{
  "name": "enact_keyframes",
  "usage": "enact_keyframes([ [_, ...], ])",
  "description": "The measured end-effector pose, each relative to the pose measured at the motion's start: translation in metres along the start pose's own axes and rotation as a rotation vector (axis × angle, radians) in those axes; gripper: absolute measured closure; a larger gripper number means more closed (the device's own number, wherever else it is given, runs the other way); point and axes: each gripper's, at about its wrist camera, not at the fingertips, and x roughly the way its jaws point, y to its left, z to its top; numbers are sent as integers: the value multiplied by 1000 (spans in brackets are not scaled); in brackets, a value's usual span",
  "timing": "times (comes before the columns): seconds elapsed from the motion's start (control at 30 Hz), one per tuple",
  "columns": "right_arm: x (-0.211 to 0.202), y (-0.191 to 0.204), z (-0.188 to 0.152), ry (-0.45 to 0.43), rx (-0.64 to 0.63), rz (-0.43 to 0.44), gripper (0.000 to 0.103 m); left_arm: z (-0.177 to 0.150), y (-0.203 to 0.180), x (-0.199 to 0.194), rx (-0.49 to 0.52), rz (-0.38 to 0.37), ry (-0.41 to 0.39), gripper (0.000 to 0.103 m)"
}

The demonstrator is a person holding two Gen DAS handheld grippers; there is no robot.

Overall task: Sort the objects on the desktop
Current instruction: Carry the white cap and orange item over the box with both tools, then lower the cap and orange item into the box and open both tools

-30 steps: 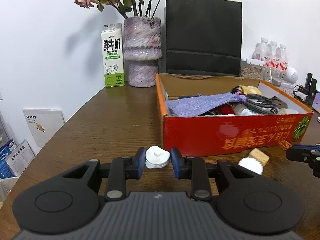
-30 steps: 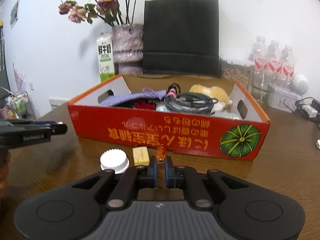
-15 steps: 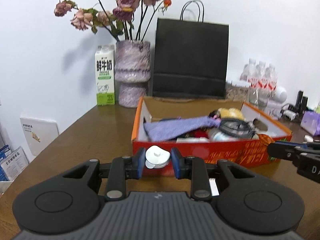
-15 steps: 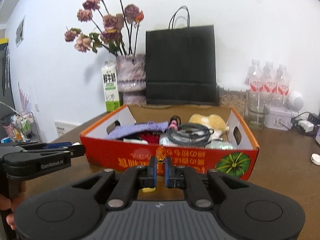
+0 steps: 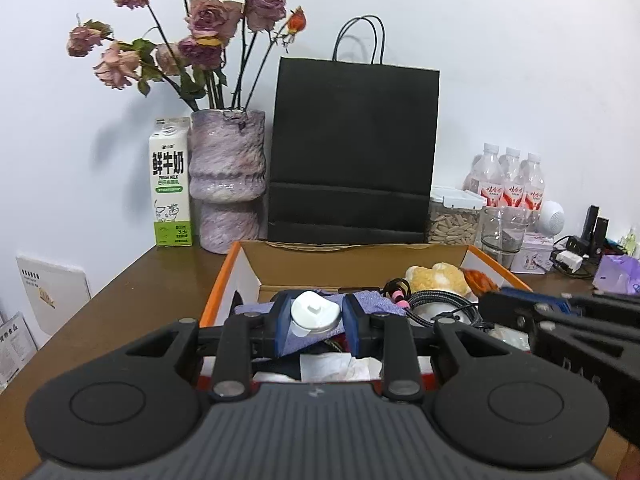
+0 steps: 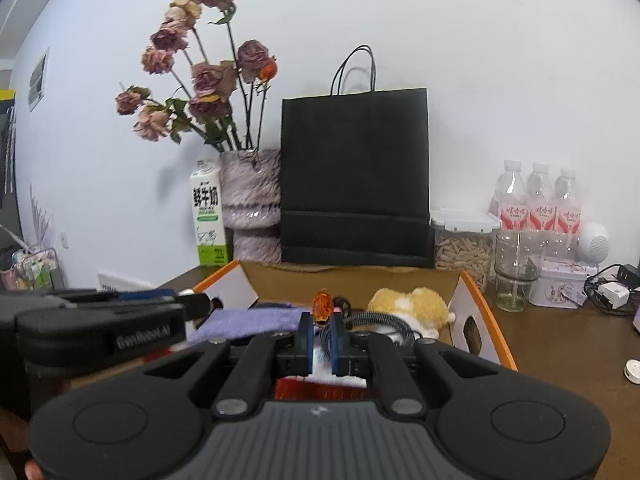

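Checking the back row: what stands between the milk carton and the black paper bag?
A purple vase of dried roses, touching the milk carton, beside the bag; both views.

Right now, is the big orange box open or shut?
Open. The orange box has no lid on top, so a yellow plush toy, a purple cloth and coiled cable show inside it.

left tongs [image 5: 315, 322]: black body, blue pads, round discs, silver screws | right tongs [image 6: 322, 338]: same, grey ribbed base, white lettering
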Motion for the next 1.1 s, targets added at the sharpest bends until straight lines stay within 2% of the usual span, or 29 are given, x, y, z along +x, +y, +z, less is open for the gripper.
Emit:
enact_keyframes([
  [0.23,31,-14,3,21,-2,-13,96,1,-4,27,34,22,-27,74],
  [0.37,45,-23,-2,48,10,-22,96,-6,-4,41,40,38,4,74],
  [0.9,48,-25,-7,65,7,-35,96,-11,-1,45,65,70,10,74],
  [0.97,49,-27,-8,71,18,-38,95,-12,0,46,63,83,8,67],
  [1.0,49,-29,-8,72,29,-45,90,-11,0,45,61,92,5,50],
  [1.03,50,-30,-8,74,37,-51,81,-11,1,44,56,100,-4,25],
  [1.07,50,-32,-8,77,39,-57,53,-11,2,42,51,106,-16,12],
  [1.1,50,-33,-8,72,40,-65,18,-11,2,39,42,126,-37,0],
])
